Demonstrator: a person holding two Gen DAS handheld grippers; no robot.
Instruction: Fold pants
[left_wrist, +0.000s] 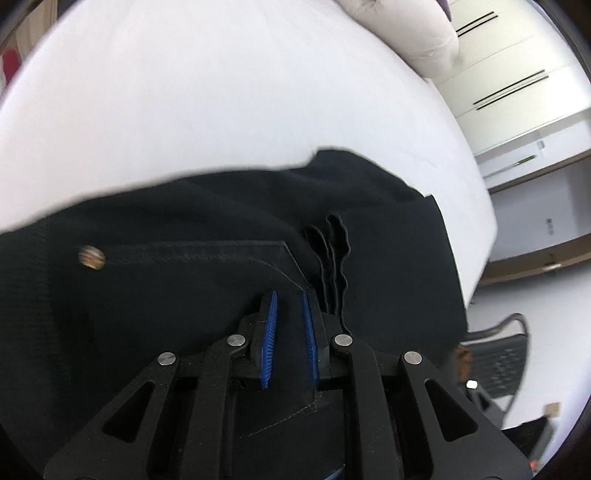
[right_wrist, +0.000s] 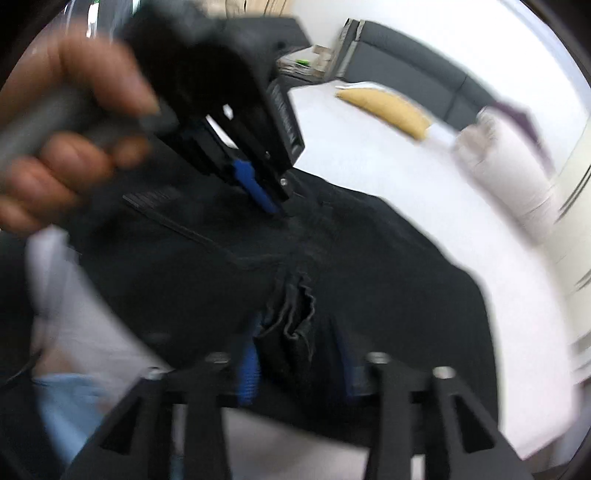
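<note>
The left hand-held gripper (left_wrist: 290, 295) has its blue pads (left_wrist: 270, 332) part-spread with dark pants (left_wrist: 184, 295) cloth running between them, so whether they truly pinch it I cannot tell. If they do not, the layers could slide out and the fold would sag unevenly. The pants lie on the white bed (left_wrist: 221, 92), spread ahead of and to both sides of this gripper, a button (left_wrist: 91, 257) off to its left.

The right hand-held gripper (right_wrist: 295, 332) appears to pinch a bunched, rippled edge of the pants; blur suggests fast motion, which could tug the bunch free or drag the whole garment.

Beyond it sit a yellow cushion (right_wrist: 388, 109), a dark headboard (right_wrist: 406, 62), and a pale pillow (right_wrist: 506, 162) to the right. White wardrobe doors (left_wrist: 517, 74) stand far right of the left gripper.
</note>
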